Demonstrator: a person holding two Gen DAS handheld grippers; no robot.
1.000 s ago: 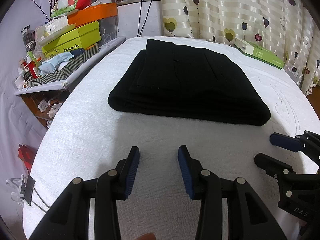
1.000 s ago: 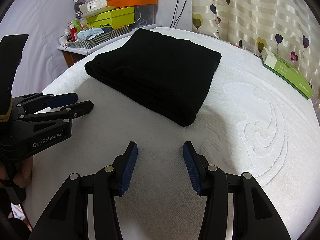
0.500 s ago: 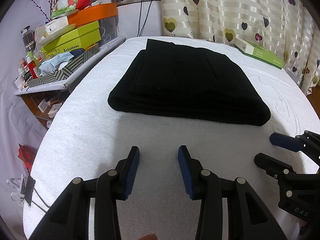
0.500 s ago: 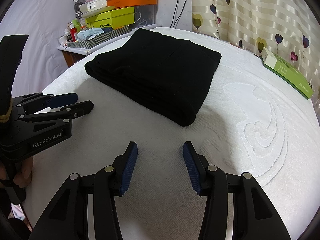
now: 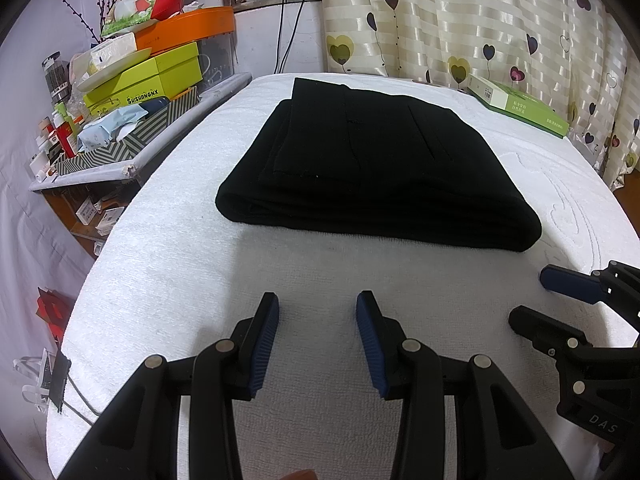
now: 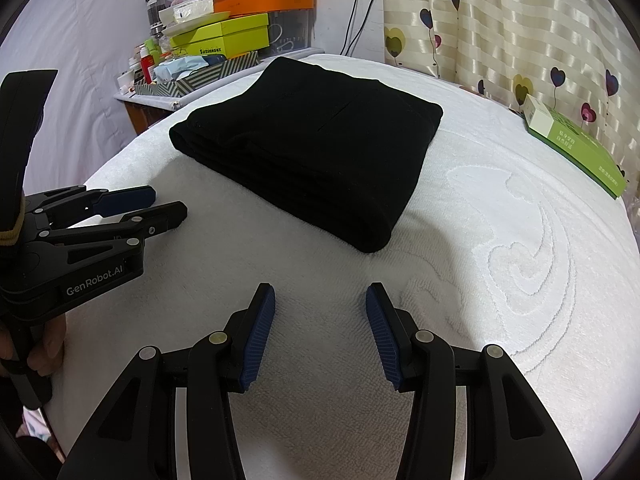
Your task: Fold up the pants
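Lying flat in the middle of the white towel-covered bed (image 5: 168, 264), the black pants (image 5: 372, 168) are folded into a thick, tidy rectangle of several stacked layers. Rounded fold edges face me, with a smaller panel laid on top toward the far left. The cloth is matte and dark, with faint seam lines across its upper face. The towel under it is a nubby terry with raised swirl and heart patterns to the right of the bundle.

My left gripper (image 5: 318, 308) hovers over bare towel on the near side of the pants, apart from them. Its black fingers are spread wide, the ribbed blue pads (image 5: 264, 340) facing each other with nothing between. My right gripper (image 6: 320, 300) sits the same way, just to the right of the left one. Its jaws are parted, empty, and short of the near right corner of the bundle.

A flat green box (image 6: 576, 152) lies at the far right edge near the heart-printed curtain (image 5: 480, 20). On the far left stands a cluttered shelf with a lime-green box (image 5: 148, 80) under an orange one (image 5: 184, 28).
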